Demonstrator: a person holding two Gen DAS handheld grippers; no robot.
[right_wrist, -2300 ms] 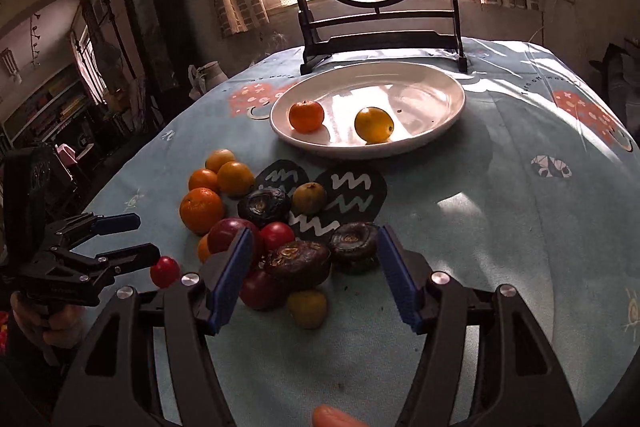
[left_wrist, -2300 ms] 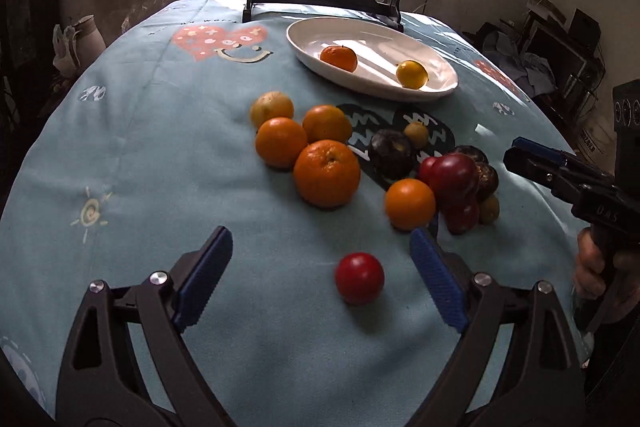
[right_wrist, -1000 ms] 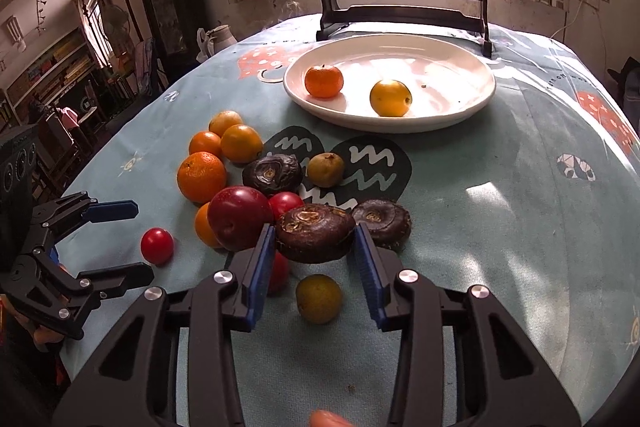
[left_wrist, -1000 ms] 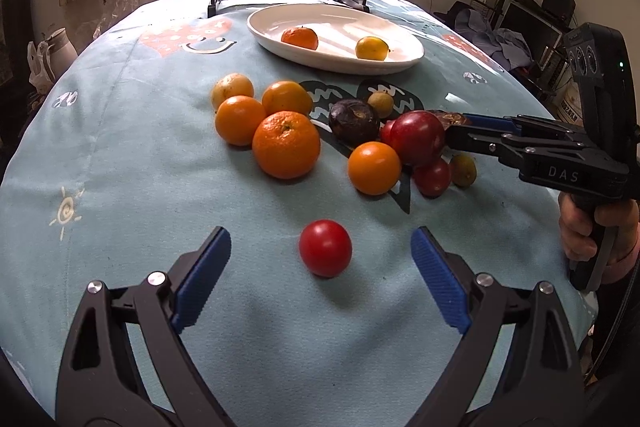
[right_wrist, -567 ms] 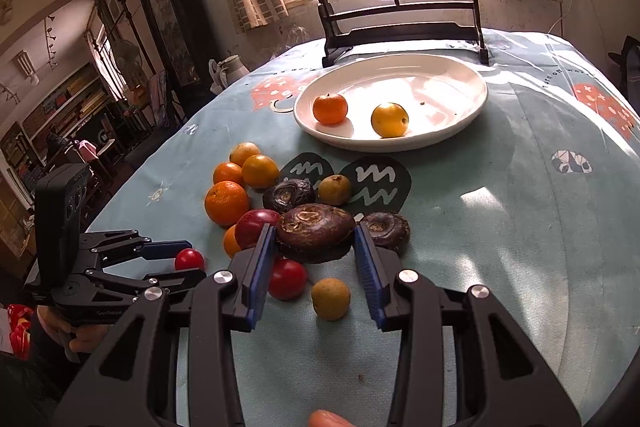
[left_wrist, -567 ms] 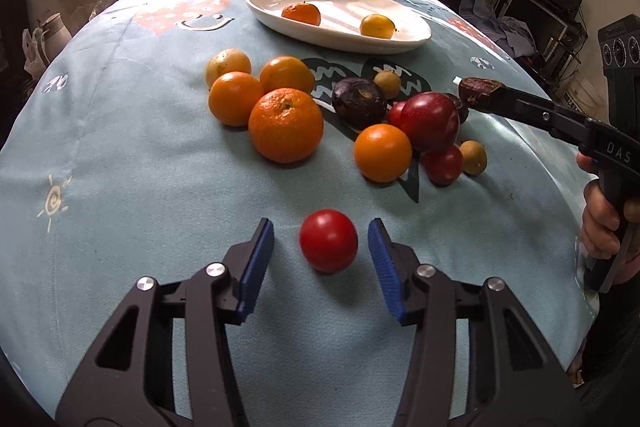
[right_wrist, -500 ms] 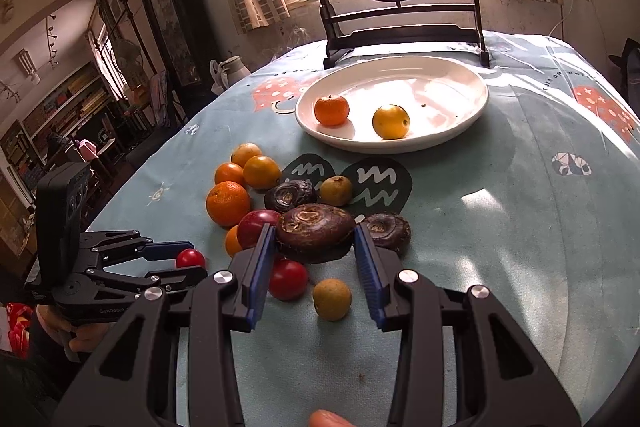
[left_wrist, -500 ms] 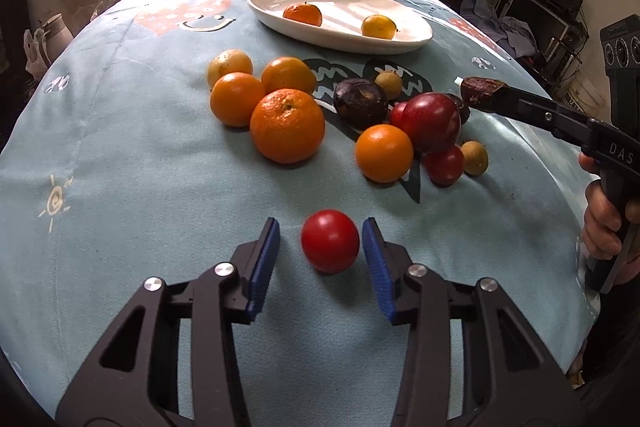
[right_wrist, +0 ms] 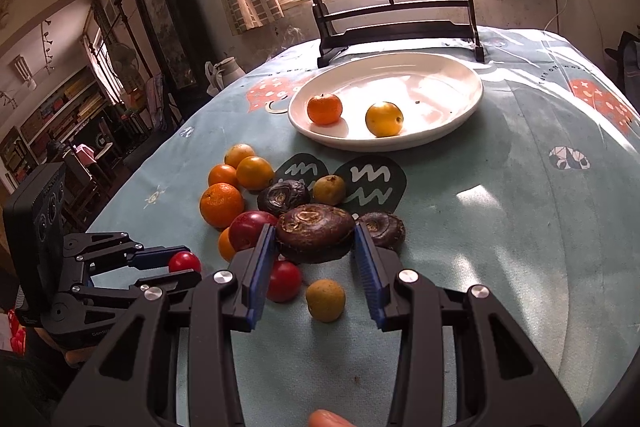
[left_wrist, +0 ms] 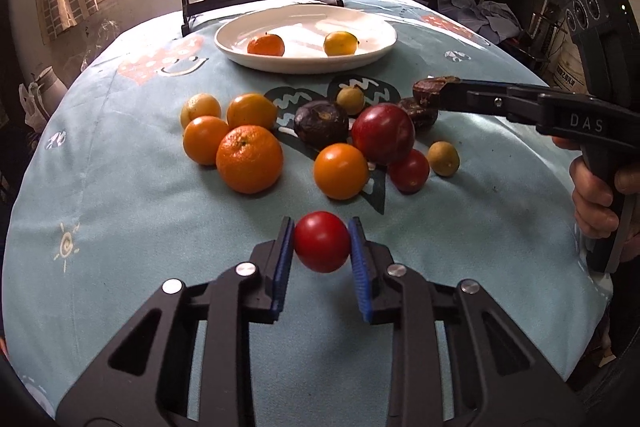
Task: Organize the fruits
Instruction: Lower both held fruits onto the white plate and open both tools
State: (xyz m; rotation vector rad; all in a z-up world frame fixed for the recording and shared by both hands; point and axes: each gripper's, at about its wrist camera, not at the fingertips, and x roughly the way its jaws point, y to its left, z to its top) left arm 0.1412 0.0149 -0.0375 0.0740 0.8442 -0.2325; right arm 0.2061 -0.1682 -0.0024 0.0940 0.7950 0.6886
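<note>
Red tomato [left_wrist: 322, 241] between left tongs' [left_wrist: 321, 259] pads.

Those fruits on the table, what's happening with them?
A person is sorting fruit with a hand-held gripper in each hand. The left gripper has shut on a small red tomato. The right gripper is shut on a dark brown water chestnut, held up off the blue tablecloth. The white plate near the far edge holds a tangerine and a yellow fruit. Oranges, a red plum and other small fruit lie loose on the cloth.
</note>
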